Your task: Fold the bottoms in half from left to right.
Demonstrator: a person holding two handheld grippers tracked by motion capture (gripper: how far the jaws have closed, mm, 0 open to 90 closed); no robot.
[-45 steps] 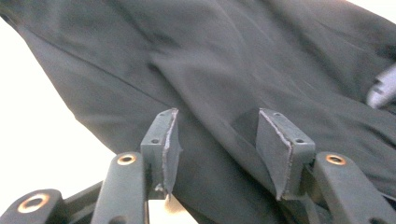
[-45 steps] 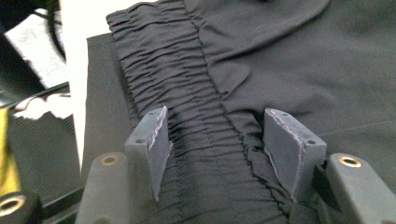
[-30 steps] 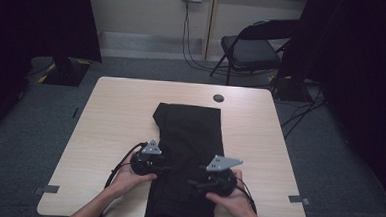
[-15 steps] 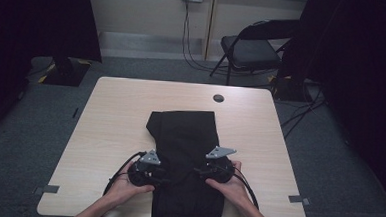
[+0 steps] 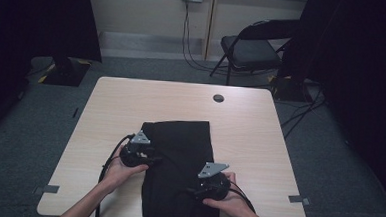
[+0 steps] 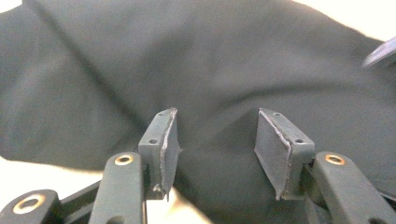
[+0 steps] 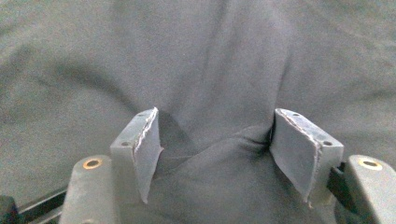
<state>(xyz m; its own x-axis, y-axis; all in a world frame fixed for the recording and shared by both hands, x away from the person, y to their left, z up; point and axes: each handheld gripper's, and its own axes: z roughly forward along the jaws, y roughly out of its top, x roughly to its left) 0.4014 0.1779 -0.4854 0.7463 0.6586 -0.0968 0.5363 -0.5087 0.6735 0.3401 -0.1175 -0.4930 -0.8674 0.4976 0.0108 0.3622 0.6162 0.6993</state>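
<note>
A black cloth (image 5: 179,143) lies folded in a long strip on the light wooden table (image 5: 131,100), reaching down to the near edge. My left gripper (image 5: 155,160) sits at the cloth's left edge and points right onto it. Its jaws have just been opening and stand apart in the left gripper view (image 6: 215,135), low over the cloth (image 6: 210,70), with the pads off the fabric. My right gripper (image 5: 191,192) rests on the cloth's lower right part and points left. Its jaws (image 7: 215,140) stand wide, with a raised fold of cloth (image 7: 219,163) bunched between them.
A round cable hole (image 5: 218,98) sits near the table's far edge. A folding chair (image 5: 249,49) stands behind the table on the right. Grey tape marks (image 5: 50,189) lie on the floor by the near corners. Bare tabletop lies left, right and beyond the cloth.
The cloth's far edge has come nearer to the person. My left gripper moved to the cloth's left edge and away from the person; my right gripper drew back toward the near edge.
</note>
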